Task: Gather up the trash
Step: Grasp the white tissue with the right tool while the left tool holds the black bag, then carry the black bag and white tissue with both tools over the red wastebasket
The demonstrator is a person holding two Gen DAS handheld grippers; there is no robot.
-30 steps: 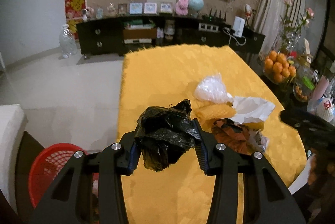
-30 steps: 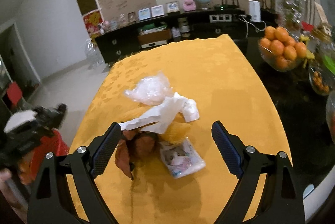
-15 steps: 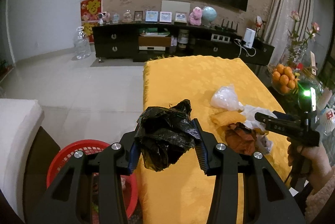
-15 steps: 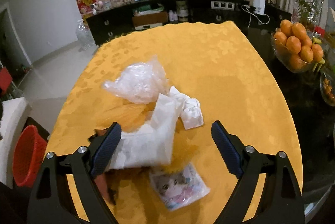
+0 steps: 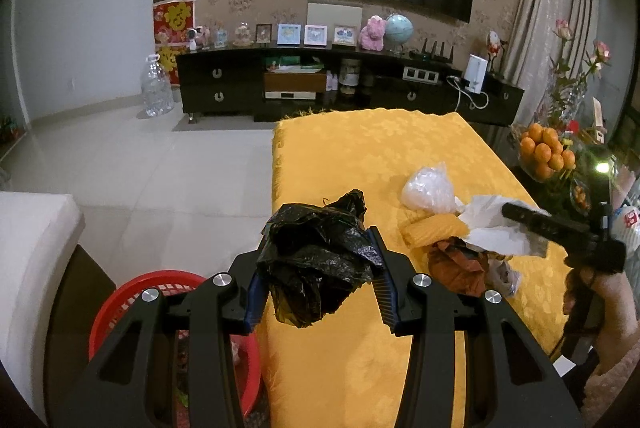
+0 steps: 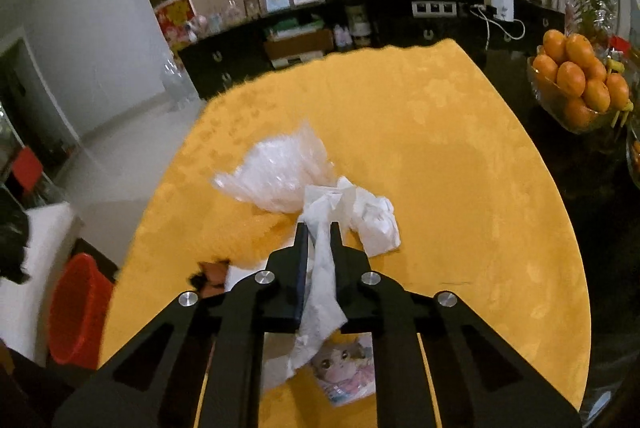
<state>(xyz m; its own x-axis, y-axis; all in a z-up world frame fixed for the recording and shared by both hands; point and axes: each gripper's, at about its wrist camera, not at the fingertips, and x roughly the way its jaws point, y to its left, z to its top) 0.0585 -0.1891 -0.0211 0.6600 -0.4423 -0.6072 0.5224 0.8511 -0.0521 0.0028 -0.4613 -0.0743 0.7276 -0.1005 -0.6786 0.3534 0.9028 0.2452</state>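
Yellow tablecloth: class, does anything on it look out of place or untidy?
Yes. A loose heap of litter sits on the yellow tablecloth: a crumpled clear plastic bag, white tissue, a brown wrapper and a cartoon-printed packet, not in the red basket.

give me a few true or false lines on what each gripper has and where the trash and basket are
1. The left gripper is shut on a crumpled black plastic bag. True.
2. The right gripper is open above the table. False: its jaws have just closed, pinching a white tissue.
3. The red basket stands on the yellow tablecloth. False: it sits on the floor beside the table.
4. A clear plastic bag lies on the cloth just beyond the tissue. True.
5. The bowl of oranges is on the yellow cloth. False: it stands off the cloth on the dark surface beside it.
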